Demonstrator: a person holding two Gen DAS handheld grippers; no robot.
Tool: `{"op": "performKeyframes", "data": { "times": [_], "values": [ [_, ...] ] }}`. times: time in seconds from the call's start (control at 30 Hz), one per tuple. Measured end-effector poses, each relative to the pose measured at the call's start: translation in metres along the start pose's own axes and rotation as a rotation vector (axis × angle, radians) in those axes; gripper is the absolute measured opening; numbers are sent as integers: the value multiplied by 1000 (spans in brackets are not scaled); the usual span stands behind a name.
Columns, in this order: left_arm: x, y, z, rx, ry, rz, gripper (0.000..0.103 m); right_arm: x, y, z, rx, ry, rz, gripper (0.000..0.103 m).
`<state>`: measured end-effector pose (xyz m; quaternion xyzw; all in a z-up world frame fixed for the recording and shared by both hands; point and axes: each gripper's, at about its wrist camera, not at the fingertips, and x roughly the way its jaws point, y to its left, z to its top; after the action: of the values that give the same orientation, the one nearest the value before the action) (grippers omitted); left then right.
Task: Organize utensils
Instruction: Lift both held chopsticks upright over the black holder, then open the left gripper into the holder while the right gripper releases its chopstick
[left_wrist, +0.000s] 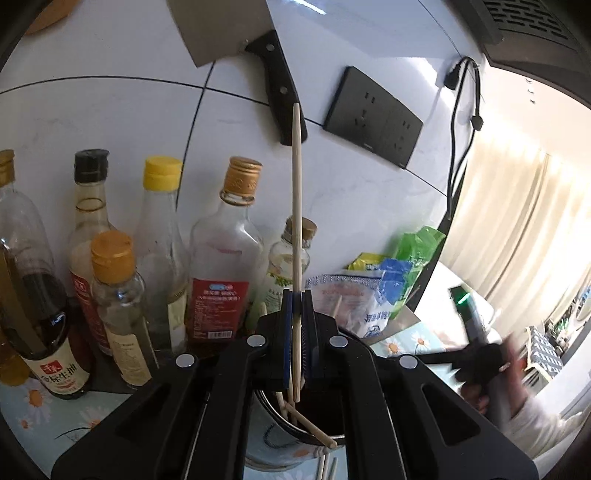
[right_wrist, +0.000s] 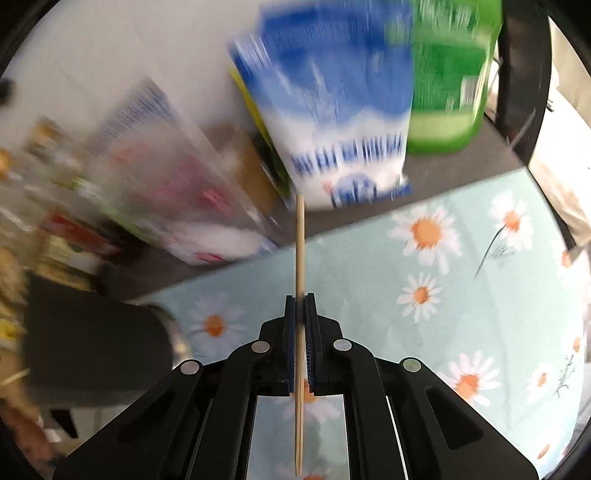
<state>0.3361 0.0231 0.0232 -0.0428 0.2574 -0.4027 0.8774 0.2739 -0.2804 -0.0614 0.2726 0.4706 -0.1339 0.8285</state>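
Now my left hand-held gripper (left_wrist: 296, 295) is clamped on a chopstick (left_wrist: 296, 192) standing upright, its lower end just over the holder (left_wrist: 295, 428), where other chopsticks already lean. My right hand-held gripper (right_wrist: 300, 299) is closed on a second chopstick (right_wrist: 300, 240) above the flowered surface (right_wrist: 461, 295). I judge I'm mid-insertion: next I lower the left stick into the holder, release it, then bring the right one over.
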Motion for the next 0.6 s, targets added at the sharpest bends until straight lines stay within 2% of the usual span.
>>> {"op": "performKeyframes", "data": {
  "times": [0.07,0.2,0.27,0.4,0.53,0.6],
  "values": [
    [1,2,-5,-13,1,-9,5,-33,11,3,-38,-82,42,4],
    [-1,0,-11,-3,-7,11,5,-105,48,17,-174,-312,194,4],
    [-4,-3,-14,11,-17,27,5,-123,69,21,-237,-383,260,4],
    [-3,-3,-18,6,-10,40,5,-129,114,38,-325,-502,422,5],
    [0,-7,-21,40,-8,81,5,-116,143,34,-394,-555,592,5],
    [2,-6,-22,28,1,74,5,-108,154,27,-432,-569,625,5]
  ]
}}
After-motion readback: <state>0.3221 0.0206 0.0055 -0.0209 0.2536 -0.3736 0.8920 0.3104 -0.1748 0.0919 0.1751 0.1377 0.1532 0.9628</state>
